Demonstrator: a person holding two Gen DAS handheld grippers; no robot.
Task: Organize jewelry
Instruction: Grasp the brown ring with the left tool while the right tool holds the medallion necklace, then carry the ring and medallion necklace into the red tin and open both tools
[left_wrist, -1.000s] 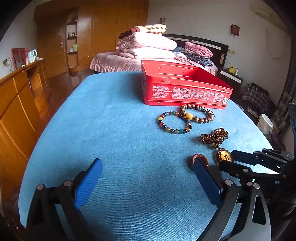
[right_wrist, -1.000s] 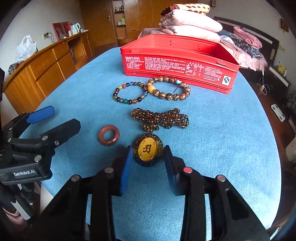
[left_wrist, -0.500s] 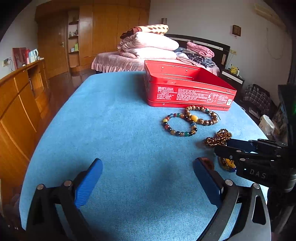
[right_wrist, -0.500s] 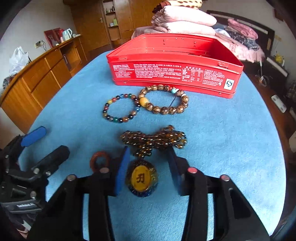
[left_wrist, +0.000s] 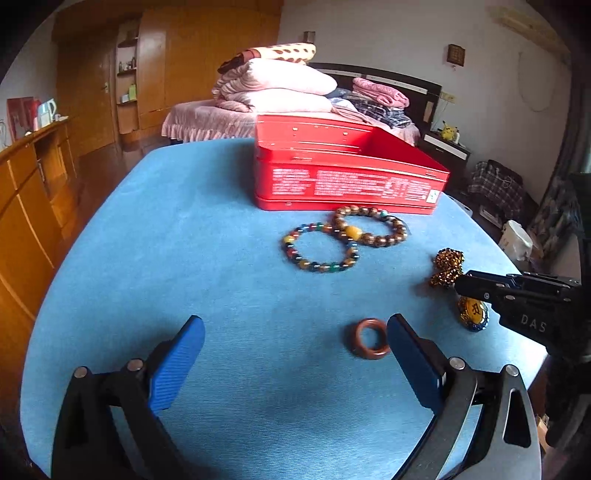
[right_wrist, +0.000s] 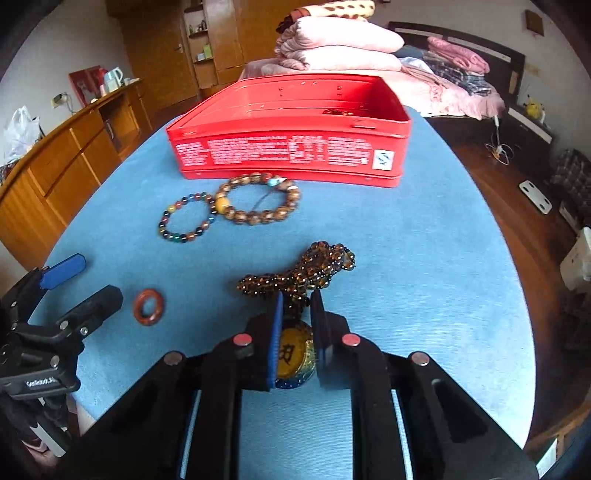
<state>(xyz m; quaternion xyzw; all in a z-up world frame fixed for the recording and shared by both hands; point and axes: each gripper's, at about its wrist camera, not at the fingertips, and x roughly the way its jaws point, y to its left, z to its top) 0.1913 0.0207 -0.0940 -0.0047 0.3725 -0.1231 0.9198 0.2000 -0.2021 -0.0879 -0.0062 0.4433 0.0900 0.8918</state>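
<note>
From my right wrist view, the pendant (right_wrist: 293, 356) is half hidden between the fingers, and something dark lies inside the red tin (right_wrist: 291, 147), too small for me to make out. My right gripper (right_wrist: 296, 306) sits low over the blue tabletop (right_wrist: 424, 258), its fingers narrowed around the pendant's top where the brown bead necklace (right_wrist: 299, 273) joins; I cannot tell whether the pads actually press it. My left gripper (left_wrist: 291, 347) hovers wide open and holds nothing, the red-brown ring (left_wrist: 370, 338) just beside its right-hand finger. Half a second ago the right fingers were well apart; now they have closed in. Two bead bracelets (right_wrist: 229, 212) lie touching before the tin.
</note>
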